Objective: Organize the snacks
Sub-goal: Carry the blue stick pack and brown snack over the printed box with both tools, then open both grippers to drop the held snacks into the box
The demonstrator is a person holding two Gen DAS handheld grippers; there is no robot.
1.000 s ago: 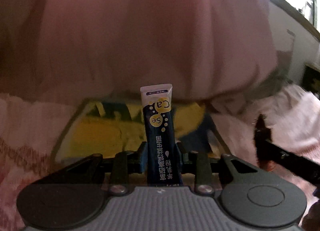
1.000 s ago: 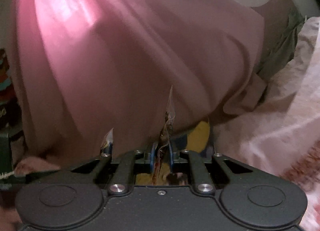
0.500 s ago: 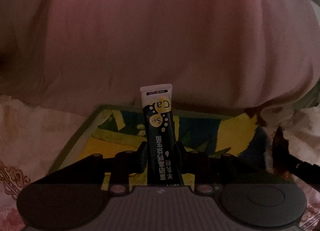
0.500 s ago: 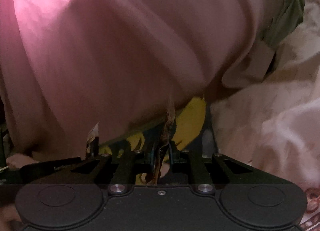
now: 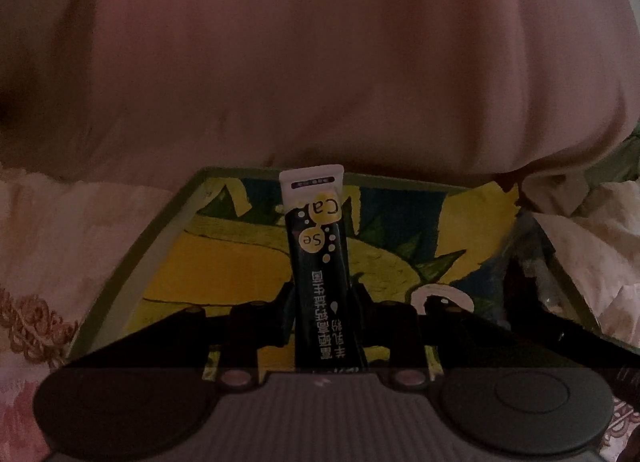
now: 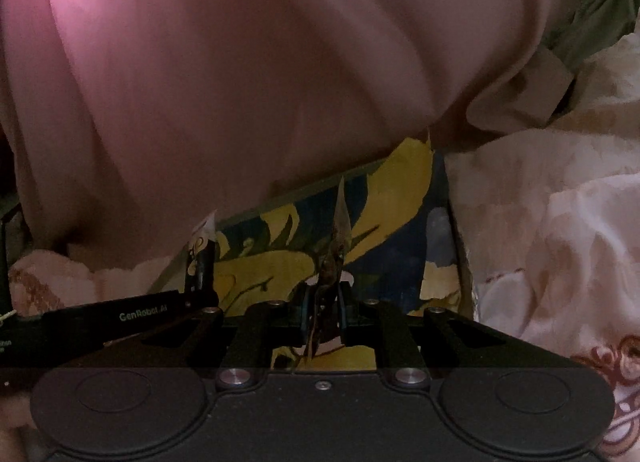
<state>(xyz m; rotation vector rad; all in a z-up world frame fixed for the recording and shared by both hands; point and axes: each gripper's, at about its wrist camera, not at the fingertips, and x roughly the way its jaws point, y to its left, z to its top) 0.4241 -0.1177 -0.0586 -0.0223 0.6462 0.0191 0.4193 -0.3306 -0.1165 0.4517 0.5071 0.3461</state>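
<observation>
My left gripper [image 5: 322, 298] is shut on a dark stick sachet [image 5: 320, 258] with a white sealed end and yellow "Ca" and "Se" dots; it stands upright between the fingers. Below it lies a flat box [image 5: 224, 262] with a yellow, blue and green cartoon print. My right gripper [image 6: 323, 302] is shut on a thin brown snack packet [image 6: 338, 250] seen edge-on, above the same box [image 6: 400, 198]. The left gripper and its sachet [image 6: 200, 246] show at the left of the right wrist view. The right gripper's arm [image 5: 532, 326] shows at the right of the left wrist view.
A large pink cloth [image 5: 320, 62] fills the upper part of both views and overhangs the box's far edge. Pale patterned bedding [image 6: 560, 246] surrounds the box on both sides [image 5: 60, 246]. A green fabric [image 6: 600, 10] lies at the upper right.
Both grippers have tilted down and come in over the box, which now fills more of each view. The window at the upper right has left the left wrist view. Both grips are unchanged.
</observation>
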